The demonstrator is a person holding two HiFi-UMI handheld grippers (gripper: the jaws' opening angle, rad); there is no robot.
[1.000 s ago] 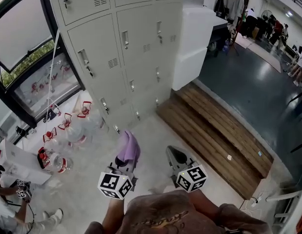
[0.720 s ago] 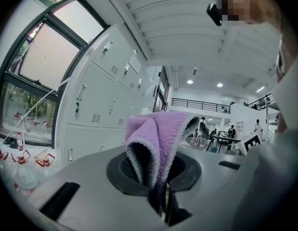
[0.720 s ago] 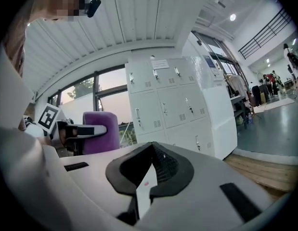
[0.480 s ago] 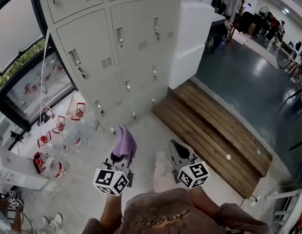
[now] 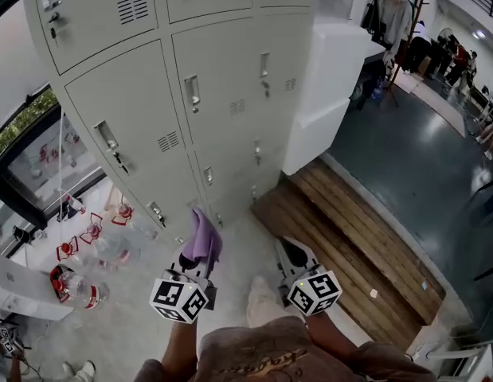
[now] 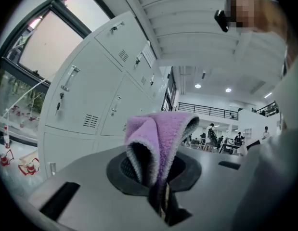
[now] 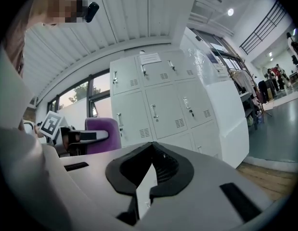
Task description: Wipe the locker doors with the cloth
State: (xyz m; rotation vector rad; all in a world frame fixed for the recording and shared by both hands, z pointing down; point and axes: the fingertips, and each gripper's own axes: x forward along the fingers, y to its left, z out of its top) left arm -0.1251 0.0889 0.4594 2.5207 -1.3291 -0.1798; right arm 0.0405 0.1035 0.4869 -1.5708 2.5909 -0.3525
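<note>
The left tool [image 5: 192, 263] is clamping a folded purple cloth [image 5: 203, 235], which is sticking up from its jaws. Beside it, the right tool [image 5: 290, 249] is sitting pinched together, empty. Ahead of both, the grey locker doors [image 5: 222, 110] are standing closed.

The head view looks steeply down from above the person, with the left tool [image 5: 195, 259] and the right tool [image 5: 291, 253] low in frame and the lockers [image 5: 206, 110] rising just ahead. Each tool view looks along its own jaws, tilted up at those same lockers from nearby. The right tool view also catches the left tool and its cloth [image 7: 103, 134] at its left edge.
</note>
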